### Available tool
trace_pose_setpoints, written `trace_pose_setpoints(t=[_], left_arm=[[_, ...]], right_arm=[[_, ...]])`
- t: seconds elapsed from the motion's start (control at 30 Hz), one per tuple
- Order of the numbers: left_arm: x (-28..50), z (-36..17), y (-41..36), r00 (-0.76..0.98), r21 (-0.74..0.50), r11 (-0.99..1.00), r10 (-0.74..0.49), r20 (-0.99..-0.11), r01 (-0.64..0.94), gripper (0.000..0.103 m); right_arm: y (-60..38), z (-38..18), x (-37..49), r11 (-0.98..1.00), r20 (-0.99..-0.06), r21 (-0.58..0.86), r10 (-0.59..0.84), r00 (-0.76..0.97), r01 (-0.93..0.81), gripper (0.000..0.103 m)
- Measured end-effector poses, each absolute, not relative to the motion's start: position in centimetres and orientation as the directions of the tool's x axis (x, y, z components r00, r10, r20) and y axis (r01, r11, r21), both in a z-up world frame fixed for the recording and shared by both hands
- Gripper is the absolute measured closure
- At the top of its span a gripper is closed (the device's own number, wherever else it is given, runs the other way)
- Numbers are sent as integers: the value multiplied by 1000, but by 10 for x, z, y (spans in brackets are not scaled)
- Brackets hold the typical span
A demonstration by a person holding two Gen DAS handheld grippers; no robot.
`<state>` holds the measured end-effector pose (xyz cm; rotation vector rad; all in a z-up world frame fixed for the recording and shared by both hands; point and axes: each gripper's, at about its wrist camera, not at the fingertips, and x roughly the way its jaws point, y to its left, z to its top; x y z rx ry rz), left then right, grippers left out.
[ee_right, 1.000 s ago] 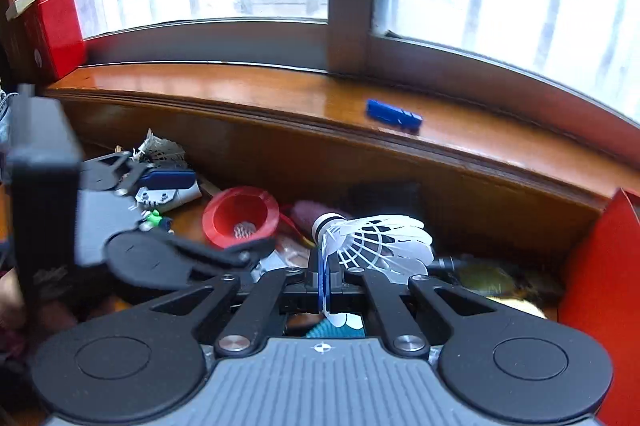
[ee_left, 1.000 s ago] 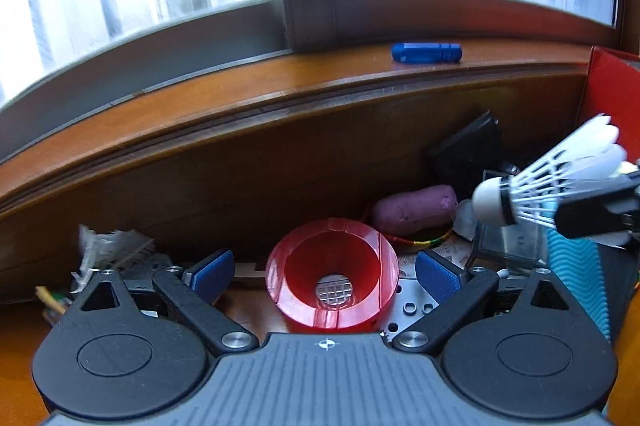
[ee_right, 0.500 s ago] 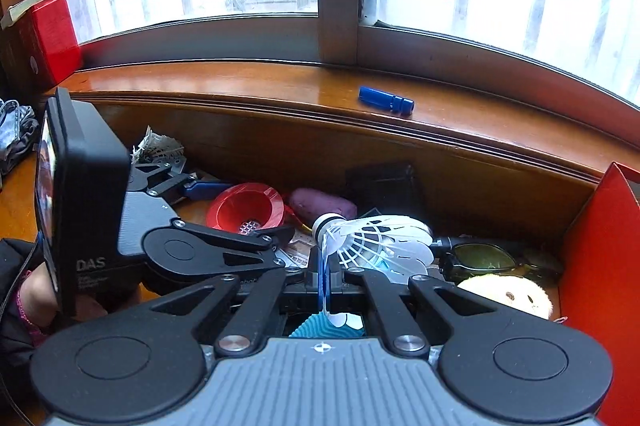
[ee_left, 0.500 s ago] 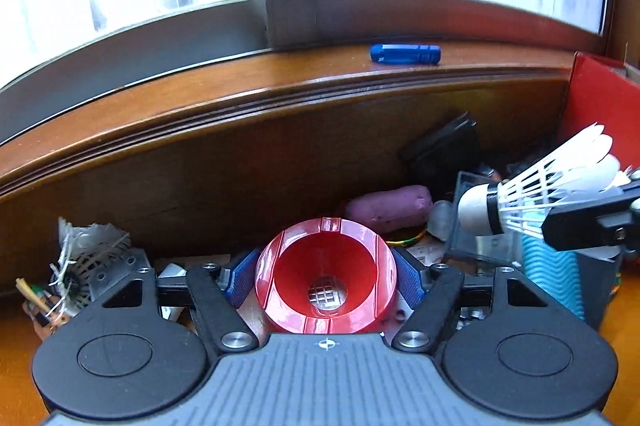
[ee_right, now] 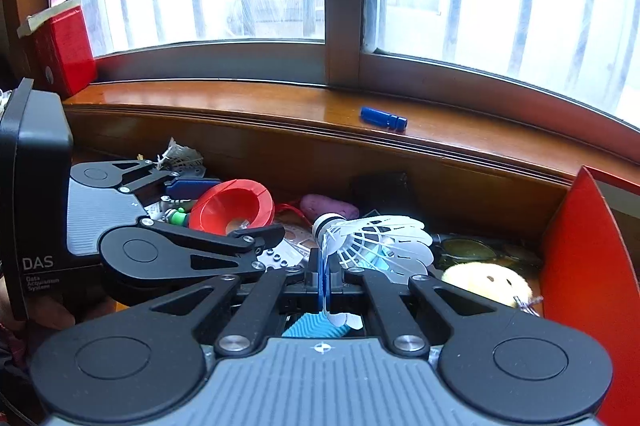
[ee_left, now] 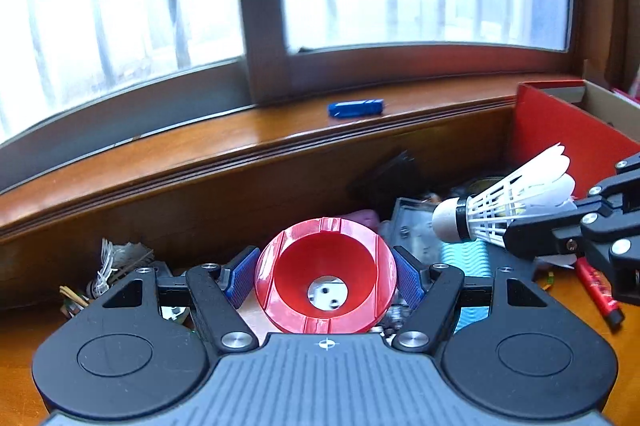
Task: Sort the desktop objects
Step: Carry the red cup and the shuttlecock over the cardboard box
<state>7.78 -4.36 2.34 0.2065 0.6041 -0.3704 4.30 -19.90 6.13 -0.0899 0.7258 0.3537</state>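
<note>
My left gripper [ee_left: 326, 276] has just closed its blue pads [ee_left: 408, 280] onto the red ashtray [ee_left: 326, 284] and holds it by both sides, above the clutter. My right gripper [ee_right: 324, 280] is fully closed, pinching a white shuttlecock [ee_right: 372, 238] by its skirt, cork toward 10 o'clock. A blue cap [ee_right: 383, 119] lies on the sill [ee_right: 240, 106] at 1 o'clock.
</note>
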Motion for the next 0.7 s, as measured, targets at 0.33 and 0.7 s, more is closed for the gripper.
trace_pose_setpoints(t=[0.33, 0.7], left_arm=[[39, 52, -78, 791, 124, 897, -300, -533, 424, 33], [13, 77, -142, 819, 153, 901, -286, -497, 407, 33]], right_arm=[[-226, 81, -4, 949, -614, 44, 273, 741, -313, 101], [-282, 108, -36, 946, -550, 57, 295, 781, -318, 102]])
